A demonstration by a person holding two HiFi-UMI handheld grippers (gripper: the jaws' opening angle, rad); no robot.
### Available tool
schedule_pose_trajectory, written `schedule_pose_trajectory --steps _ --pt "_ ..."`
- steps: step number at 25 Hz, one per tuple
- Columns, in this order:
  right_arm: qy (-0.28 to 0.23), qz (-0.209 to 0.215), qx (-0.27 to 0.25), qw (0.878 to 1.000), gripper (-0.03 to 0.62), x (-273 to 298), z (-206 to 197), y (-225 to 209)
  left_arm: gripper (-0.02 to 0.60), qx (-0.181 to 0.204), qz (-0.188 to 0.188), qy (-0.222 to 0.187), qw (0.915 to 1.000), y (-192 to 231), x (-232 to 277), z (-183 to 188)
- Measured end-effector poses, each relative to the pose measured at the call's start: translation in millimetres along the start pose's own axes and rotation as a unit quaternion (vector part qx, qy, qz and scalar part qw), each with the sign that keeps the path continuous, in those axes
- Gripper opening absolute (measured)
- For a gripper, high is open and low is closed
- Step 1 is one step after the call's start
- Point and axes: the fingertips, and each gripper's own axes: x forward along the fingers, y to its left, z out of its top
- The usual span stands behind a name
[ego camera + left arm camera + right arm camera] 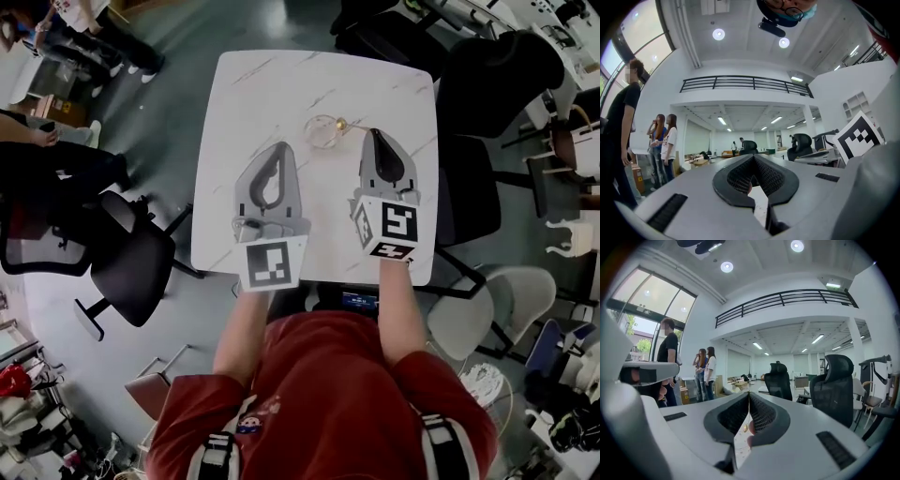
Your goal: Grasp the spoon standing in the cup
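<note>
Claws of left gripper (278, 148) and right gripper (373, 135) sit closed, tips touching. Small gold spoon (339, 122) rests in clear glass cup (322, 132) on white marbled surface (281, 84), ten o'clock from right claw.

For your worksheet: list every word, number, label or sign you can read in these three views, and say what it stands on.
There is no legible text in any view.
Left marker cube: a black-and-white square pattern, no letters.
Right marker cube: patterns only, no letters.
Print on the red shirt: too small to read.
Small screen below the table edge: too blurred to read.
</note>
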Motion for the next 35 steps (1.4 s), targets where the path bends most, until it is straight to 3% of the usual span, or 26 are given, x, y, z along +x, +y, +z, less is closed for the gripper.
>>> schedule_pose_trajectory --steps 12,23,35 --pt "-0.055 -0.031 -0.035 0.997 0.015 -49.2 53.6 -23.8 0.002 0.000 -0.038 -0.031 0.9988 -33.5 1.2 29.2" --pt "-0.084 -0.069 -0.066 0.992 0.015 -95.7 78.4 -46.6 0.002 0.010 -0.083 -0.041 0.9957 -69.2 -2.7 42.7" --pt "-0.100 -0.071 -0.080 0.989 0.015 -110.8 96.2 -50.3 0.002 0.015 -0.093 -0.062 0.9936 -84.1 -5.7 59.3"
